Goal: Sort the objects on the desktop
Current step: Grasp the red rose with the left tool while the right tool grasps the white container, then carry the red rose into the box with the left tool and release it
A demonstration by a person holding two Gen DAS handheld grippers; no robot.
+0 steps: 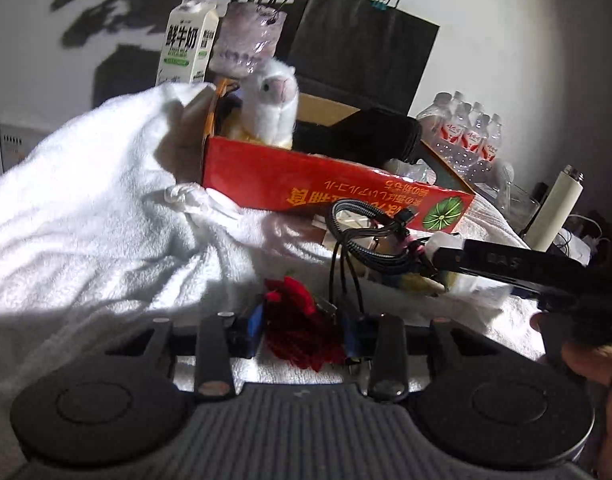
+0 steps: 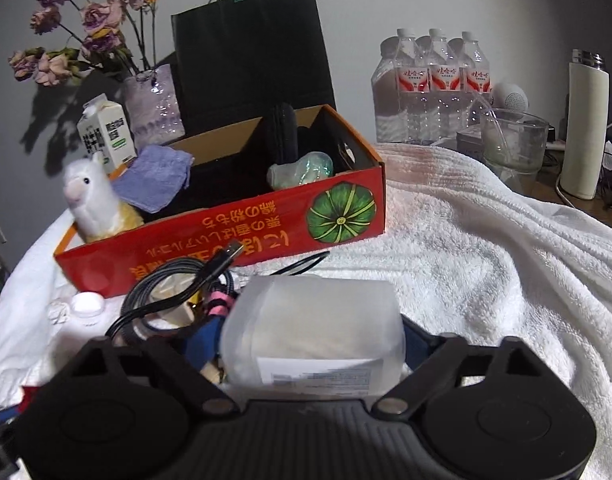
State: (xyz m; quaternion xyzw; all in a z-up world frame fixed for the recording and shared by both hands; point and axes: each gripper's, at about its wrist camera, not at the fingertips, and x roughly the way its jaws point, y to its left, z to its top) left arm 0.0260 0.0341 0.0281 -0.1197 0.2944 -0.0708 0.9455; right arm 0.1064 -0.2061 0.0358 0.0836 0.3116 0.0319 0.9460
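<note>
In the left wrist view my left gripper (image 1: 302, 332) is shut on a red flower-like object (image 1: 298, 312), with its blue pads against both sides, low over the white towel (image 1: 86, 220). In the right wrist view my right gripper (image 2: 306, 334) is shut on a white translucent tissue pack (image 2: 313, 312) that fills the gap between its fingers. The left view shows one black finger (image 1: 505, 264) of that gripper lying along the pack (image 1: 481, 292). A coiled black cable (image 2: 166, 280) lies just left of the pack. Behind it stands a red cardboard box (image 2: 226, 232) holding a white alpaca plush (image 2: 90, 200).
Inside the box are a purple cloth (image 2: 154, 180) and dark items. A milk carton (image 2: 106, 132), a vase of dried flowers (image 2: 154, 100) and a black paper bag (image 2: 254, 52) stand behind it. Bottled water (image 2: 433, 92), a glass (image 2: 513, 144) and a white flask (image 2: 585, 128) stand at the right.
</note>
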